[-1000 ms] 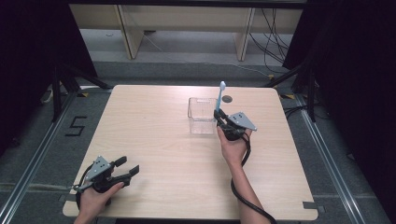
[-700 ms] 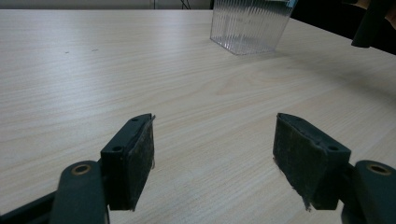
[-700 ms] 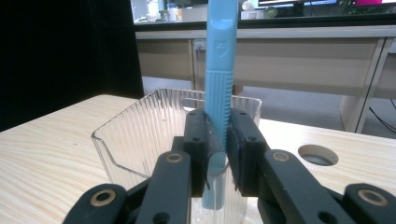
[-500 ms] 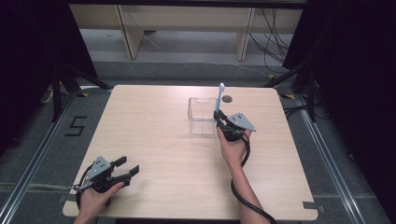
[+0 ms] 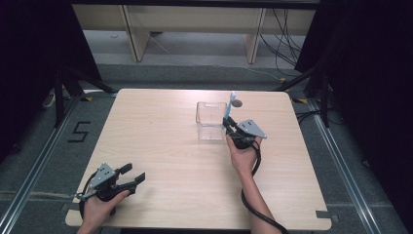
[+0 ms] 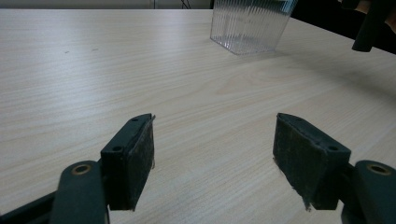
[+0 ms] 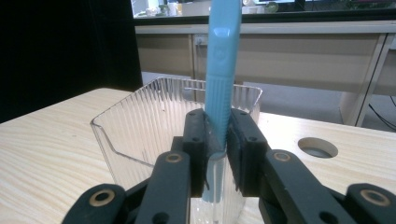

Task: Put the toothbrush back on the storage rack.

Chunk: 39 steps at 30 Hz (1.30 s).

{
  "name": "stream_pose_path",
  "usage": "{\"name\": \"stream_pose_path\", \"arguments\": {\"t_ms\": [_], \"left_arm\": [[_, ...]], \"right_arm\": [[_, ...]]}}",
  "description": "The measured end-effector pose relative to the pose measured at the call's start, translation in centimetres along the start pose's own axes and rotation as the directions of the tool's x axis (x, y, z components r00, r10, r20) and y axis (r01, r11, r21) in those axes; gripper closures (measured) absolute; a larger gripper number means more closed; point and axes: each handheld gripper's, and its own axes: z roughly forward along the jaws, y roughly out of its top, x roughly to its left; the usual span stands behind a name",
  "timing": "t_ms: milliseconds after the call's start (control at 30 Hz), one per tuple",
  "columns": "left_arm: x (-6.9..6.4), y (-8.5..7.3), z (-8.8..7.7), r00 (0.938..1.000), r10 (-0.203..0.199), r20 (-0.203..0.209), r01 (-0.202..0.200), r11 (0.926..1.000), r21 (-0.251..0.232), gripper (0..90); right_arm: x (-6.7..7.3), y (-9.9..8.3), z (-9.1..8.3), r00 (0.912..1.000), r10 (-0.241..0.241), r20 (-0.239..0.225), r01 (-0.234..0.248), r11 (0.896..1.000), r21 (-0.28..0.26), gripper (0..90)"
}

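The right hand-held gripper is clamped on a light blue handle, which stands upright between its jaws, just at the near right wall of a clear ribbed container. The container sits toward the far middle of the bench, with a round hole in the benchtop just beyond. The left hand-held gripper rests near the bench's front left edge, jaws wide apart and empty, with bare wood all around it.

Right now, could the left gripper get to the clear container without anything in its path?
Probably yes. The left gripper is open, and bare table lies between it and the clear container. The right gripper holds a blue tool beside it.
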Motion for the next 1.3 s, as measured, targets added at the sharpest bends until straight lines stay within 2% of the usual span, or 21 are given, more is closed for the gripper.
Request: {"name": "stream_pose_path", "arguments": {"t_ms": [100, 267, 333, 367, 433, 533, 567, 667, 767, 800, 1000, 1033, 1200, 1300], "left_arm": [[0.0, 0.0, 0.0, 1.0, 0.001, 0.0, -0.001, 1.0, 0.003, 28.8], [0.0, 0.0, 0.0, 1.0, 0.002, 0.0, -0.002, 1.0, 0.003, 28.8], [0.0, 0.0, 0.1, 1.0, 0.0, 0.009, 0.0, 1.0, -0.009, 28.8], [0.0, 0.0, 0.1, 1.0, 0.001, 0.008, -0.001, 1.0, -0.007, 28.8], [0.0, 0.0, 0.1, 1.0, 0.001, 0.008, -0.001, 1.0, -0.008, 28.8], [0.0, 0.0, 0.1, 1.0, 0.001, 0.004, -0.001, 1.0, -0.003, 28.8], [-0.1, 0.0, 0.0, 1.0, 0.004, -0.001, -0.004, 1.0, 0.005, 28.8], [-0.1, 0.0, 0.0, 1.0, 0.002, 0.0, -0.002, 1.0, 0.002, 28.8], [-0.1, 0.0, 0.0, 1.0, 0.002, 0.001, -0.002, 1.0, 0.001, 28.8], [0.0, 0.0, 0.1, 1.0, 0.0, 0.008, 0.0, 1.0, -0.008, 28.8], [-0.1, 0.0, 0.0, 1.0, 0.001, -0.001, -0.001, 1.0, 0.001, 28.8], [-0.1, 0.0, 0.0, 1.0, 0.002, 0.0, -0.002, 1.0, 0.002, 28.8], [-0.1, 0.0, 0.1, 1.0, 0.005, 0.004, -0.005, 1.0, -0.006, 28.9], [-0.2, 0.0, 0.1, 0.9999, 0.012, 0.001, -0.012, 0.9999, -0.006, 29.0]], "right_arm": [[0.0, -0.1, 0.0, 0.9998, 0.018, -0.002, -0.018, 1.0, -0.013, 75.2], [-0.1, -0.1, -0.1, 0.9998, 0.018, 0.01, -0.018, 1.0, 0.002, 69.3], [-0.1, -0.1, -0.2, 0.9996, 0.027, 0.012, -0.027, 1.0, -0.003, 66.2], [-0.1, 0.0, -0.3, 0.9995, 0.031, 0.01, -0.032, 0.999, 0.012, 62.5], [-0.1, 0.0, -0.3, 0.999, 0.042, 0.014, -0.042, 0.999, 0.008, 61.4], [-0.2, 0.0, -0.3, 0.9993, 0.026, 0.027, -0.027, 1.0, 0.011, 56.7], [-0.2, 0.0, -0.3, 0.9997, 0.02, 0.014, -0.02, 1.0, 0.008, 55.0], [-0.1, 0.1, -0.5, 0.9992, 0.04, 0.007, -0.04, 0.999, 0.033, 52.7], [-0.2, 0.3, -0.6, 0.9999, 0.015, 0.002, -0.015, 0.999, 0.033, 50.4], [-0.2, 0.4, -0.7, 0.9996, 0.028, 0.004, -0.029, 0.999, 0.045, 49.7], [-0.4, 0.8, -1.2, 0.9999, 0.016, -0.003, -0.016, 0.998, 0.067, 47.0], [-0.6, 0.9, -1.3, 1.0, -0.008, 0.001, 0.008, 0.998, 0.067, 46.4], [-0.7, 1.1, -1.9, 1.0, 0.003, -0.005, -0.002, 0.996, 0.088, 45.4], [-0.9, 1.2, -2.1, 0.9998, -0.006, -0.02, 0.008, 0.995, 0.095, 44.5]]}}
